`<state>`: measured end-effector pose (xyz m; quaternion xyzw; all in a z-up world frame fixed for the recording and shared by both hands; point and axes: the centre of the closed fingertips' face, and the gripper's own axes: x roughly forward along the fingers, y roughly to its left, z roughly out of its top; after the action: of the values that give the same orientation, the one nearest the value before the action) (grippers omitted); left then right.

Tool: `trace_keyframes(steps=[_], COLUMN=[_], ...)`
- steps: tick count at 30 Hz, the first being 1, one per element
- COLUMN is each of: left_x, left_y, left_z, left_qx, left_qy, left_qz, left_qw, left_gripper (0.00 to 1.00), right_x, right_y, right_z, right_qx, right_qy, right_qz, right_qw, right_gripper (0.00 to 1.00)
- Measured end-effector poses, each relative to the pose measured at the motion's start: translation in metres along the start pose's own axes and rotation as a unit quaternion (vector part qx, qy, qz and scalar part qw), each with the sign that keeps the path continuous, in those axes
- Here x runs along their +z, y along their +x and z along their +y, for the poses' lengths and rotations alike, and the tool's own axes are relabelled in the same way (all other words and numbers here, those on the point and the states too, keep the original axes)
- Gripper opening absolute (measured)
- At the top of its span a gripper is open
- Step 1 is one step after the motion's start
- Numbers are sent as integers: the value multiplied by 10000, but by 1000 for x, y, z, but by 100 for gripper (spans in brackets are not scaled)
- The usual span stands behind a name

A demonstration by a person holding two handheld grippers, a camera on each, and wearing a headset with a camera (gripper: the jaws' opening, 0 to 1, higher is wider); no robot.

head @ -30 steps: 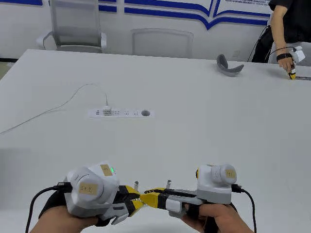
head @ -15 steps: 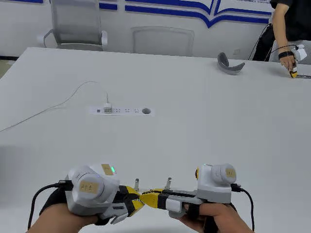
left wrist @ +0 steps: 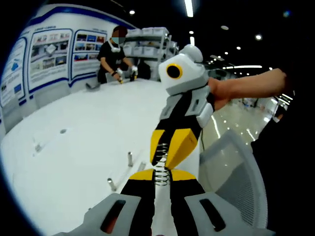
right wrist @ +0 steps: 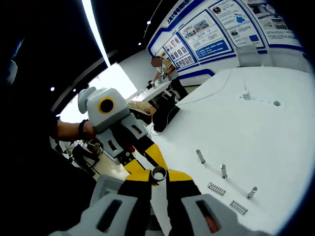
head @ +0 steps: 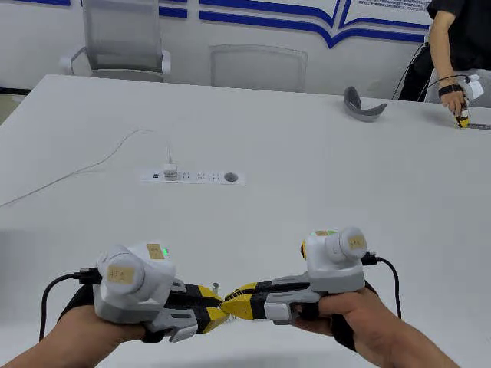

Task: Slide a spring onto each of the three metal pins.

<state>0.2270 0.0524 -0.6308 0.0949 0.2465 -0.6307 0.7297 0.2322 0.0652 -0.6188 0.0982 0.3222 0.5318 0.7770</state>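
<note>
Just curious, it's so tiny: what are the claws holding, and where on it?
A spring, pinched at its two ends: one end in the left claw, the other in the right claw.

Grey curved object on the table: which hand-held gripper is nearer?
Right. Right hand-held gripper: near side of the grey curved object, slightly left. Left hand-held gripper: farther left.

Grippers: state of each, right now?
Left gripper: shut on the spring.
Right gripper: shut on the same spring's other end.
</note>
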Motion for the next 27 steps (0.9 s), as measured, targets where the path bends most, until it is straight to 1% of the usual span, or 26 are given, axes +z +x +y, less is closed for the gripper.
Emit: trace_keyframes(steps=[1, 2, 3, 4, 5, 10, 15, 16, 23, 24, 27], left_x=[1, 2, 3, 4, 5, 11, 12, 12, 7, 6, 3], left_y=[0, -1, -1, -1, -2, -3, -6, -6, -7, -7, -7], left_z=[0, -1, 0, -1, -2, -4, -5, -6, -14, -15, -19], left_qx=[-24, -62, -80, -104, -132, -219, -265, -277, -426, -448, -509], left_qy=[-3, 25, 49, 66, 100, 178, 249, 255, 354, 353, 322], left_qz=[-11, -28, -35, -39, -49, -115, -155, -157, -125, -129, -181], left_qw=[10000, 10000, 9999, 9999, 9999, 9995, 9992, 9992, 9984, 9983, 9980], left_gripper=[10, 10, 10, 10, 10, 10, 9, 9, 10, 10, 10], right_x=[0, 1, 0, 0, 0, 6, 7, 7, -2, -3, -7], right_y=[0, -1, -2, -2, -3, -3, -2, -1, 1, 1, 1], right_z=[1, 2, 3, 3, 5, 9, 14, 15, 22, 23, 25], right_qx=[26, 41, 48, 60, 84, 199, 294, 314, 568, 578, 650], right_qy=[-108, -317, -453, -585, -792, -1274, -1611, -1638, -1886, -1881, -1915], right_qz=[106, 302, 456, 603, 776, 1178, 1432, 1458, 1803, 1816, 1925], right_qw=[9999, 9990, 9979, 9964, 9938, 9846, 9760, 9752, 9637, 9635, 9602], right_gripper=[12, 12, 12, 12, 12, 13, 13, 13, 13, 13, 12])
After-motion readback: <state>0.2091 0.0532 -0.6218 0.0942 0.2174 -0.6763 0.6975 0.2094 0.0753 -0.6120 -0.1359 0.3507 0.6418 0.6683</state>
